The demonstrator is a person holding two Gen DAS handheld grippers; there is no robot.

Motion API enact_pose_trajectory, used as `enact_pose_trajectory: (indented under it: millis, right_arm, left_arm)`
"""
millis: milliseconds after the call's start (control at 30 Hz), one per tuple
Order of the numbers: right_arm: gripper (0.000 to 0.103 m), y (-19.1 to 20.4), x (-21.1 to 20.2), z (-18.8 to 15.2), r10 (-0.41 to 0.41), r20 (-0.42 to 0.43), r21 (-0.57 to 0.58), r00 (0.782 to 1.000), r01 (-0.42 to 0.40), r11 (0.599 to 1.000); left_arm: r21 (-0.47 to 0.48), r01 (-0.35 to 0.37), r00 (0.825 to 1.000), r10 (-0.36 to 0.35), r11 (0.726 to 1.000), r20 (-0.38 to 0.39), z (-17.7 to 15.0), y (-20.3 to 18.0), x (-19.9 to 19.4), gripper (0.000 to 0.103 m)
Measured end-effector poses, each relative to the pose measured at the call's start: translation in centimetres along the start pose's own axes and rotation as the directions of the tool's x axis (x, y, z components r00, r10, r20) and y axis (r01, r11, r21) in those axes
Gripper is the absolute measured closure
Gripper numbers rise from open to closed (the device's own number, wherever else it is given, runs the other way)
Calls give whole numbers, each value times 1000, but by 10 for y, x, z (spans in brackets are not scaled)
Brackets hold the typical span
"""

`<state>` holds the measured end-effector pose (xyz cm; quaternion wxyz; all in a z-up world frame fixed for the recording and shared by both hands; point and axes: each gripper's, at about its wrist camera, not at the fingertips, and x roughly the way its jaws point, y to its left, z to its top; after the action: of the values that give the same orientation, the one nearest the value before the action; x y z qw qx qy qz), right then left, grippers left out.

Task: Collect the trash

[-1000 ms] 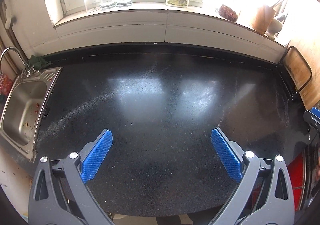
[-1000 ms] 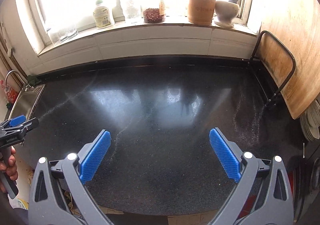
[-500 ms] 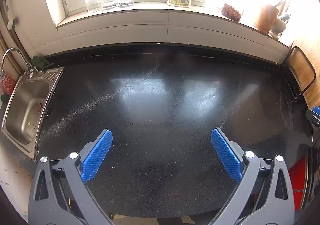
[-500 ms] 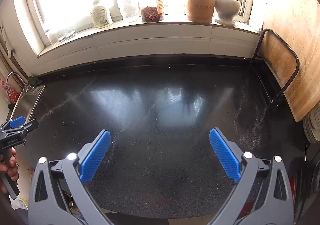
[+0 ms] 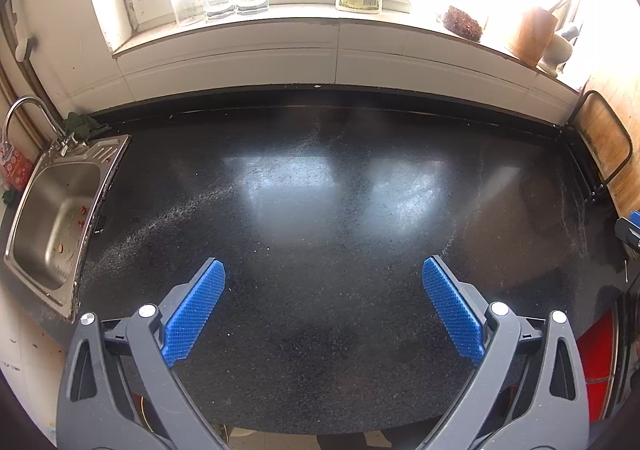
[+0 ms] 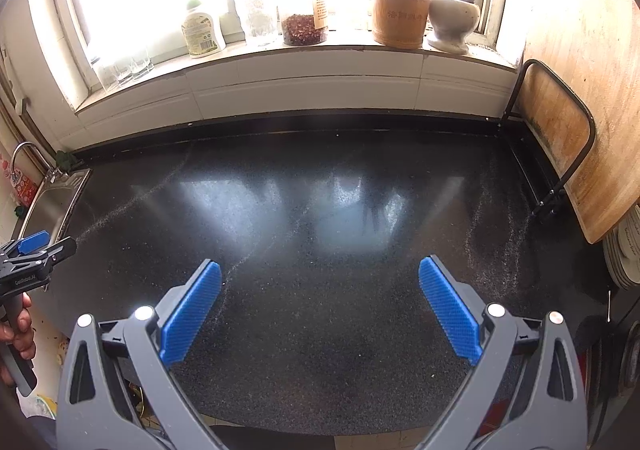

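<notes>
A black speckled countertop [image 5: 320, 210] fills both views; it also shows in the right wrist view [image 6: 320, 218]. No piece of trash shows on it, only faint pale dust streaks. My left gripper [image 5: 323, 280] is open and empty above the counter's front part. My right gripper [image 6: 320, 278] is open and empty above the front part too. The left gripper also shows at the left edge of the right wrist view [image 6: 32, 254], held by a hand.
A steel sink [image 5: 56, 218] with a tap sits at the left. The windowsill holds glasses [image 6: 124, 68], a soap bottle [image 6: 202, 32], a jar [image 6: 302, 28], a wooden utensil holder [image 6: 402, 8] and a mortar [image 6: 452, 22]. A wooden cutting board [image 6: 576, 130] in a black rack stands at right.
Both grippers have drifted slightly left and back, so the views shift a little. Both stay open and empty.
</notes>
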<state>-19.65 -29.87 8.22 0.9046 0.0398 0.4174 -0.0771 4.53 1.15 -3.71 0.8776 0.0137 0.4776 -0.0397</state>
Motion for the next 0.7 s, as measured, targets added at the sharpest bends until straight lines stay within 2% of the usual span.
enact_pose_trajectory:
  millis: [700]
  right_arm:
    - [7, 3, 1, 9, 3, 6, -17, 1000, -3, 1000]
  left_arm:
    - [1, 3, 1000, -3, 1000, 8, 2, 1, 0, 7]
